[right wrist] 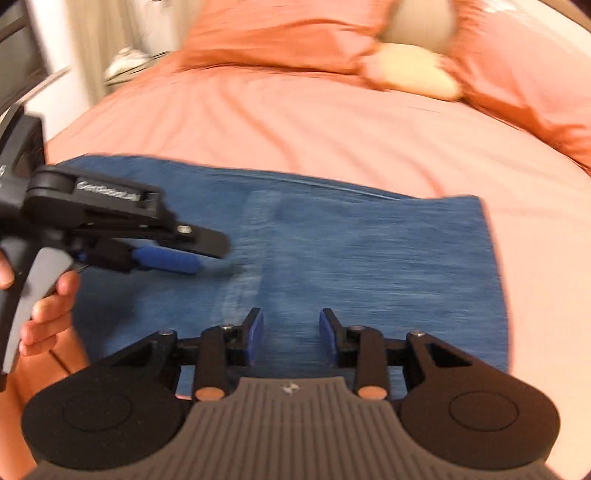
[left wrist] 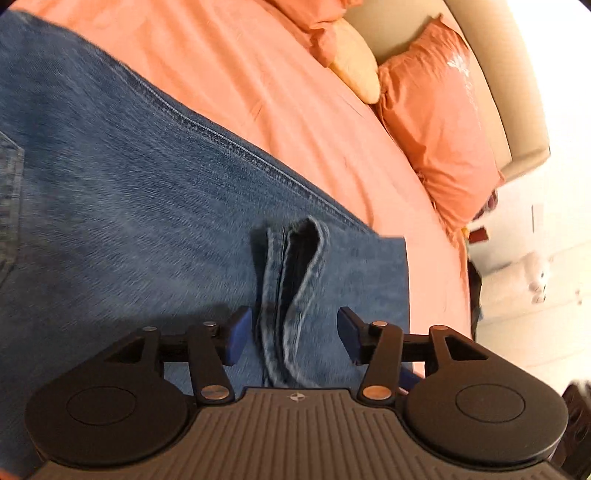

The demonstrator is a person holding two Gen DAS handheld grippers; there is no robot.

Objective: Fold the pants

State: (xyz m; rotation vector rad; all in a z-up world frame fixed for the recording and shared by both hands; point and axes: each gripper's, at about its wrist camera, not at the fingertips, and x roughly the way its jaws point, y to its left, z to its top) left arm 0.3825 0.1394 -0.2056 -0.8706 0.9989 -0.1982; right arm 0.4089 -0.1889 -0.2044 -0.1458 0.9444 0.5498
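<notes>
While the left wrist view is motion-blurred, the layout reads fine: jeans (left wrist: 147, 206) lie flat on the bed (left wrist: 295, 110), filling the left and near part of the frame. A stitched seam (left wrist: 236, 147) runs diagonally from far left to the right. The jeans' straight right edge sits near the bed's right side. The left gripper (left wrist: 293, 334) has its jaws spread wide with nothing between the pads. Under the gap, a raised fold of hem (left wrist: 291, 288) stands up off the denim, not touched by either blue pad (left wrist: 236, 336). Far right: an orange pillow (left wrist: 439, 140) and a yellow cushion (left wrist: 354, 70) against a beige headboard (left wrist: 491, 92). White floor to the right of the bed.

Right wrist view, also blurred: jeans (right wrist: 369, 258) lie across the near half of the bed (right wrist: 314, 125), right edge straight. A pale worn strip (right wrist: 247, 258) runs near-to-far through the denim. The right gripper (right wrist: 291, 338) hovers over the near part of the denim, jaws apart, holding nothing. The left gripper (right wrist: 184, 260) comes in from the left, seen side-on, tips low over the jeans near that strip; contact cannot be judged. The hand (right wrist: 48, 314) holds its grey handle at the left edge. Far side: orange pillows (right wrist: 280, 33) and the yellow cushion (right wrist: 413, 74).
</notes>
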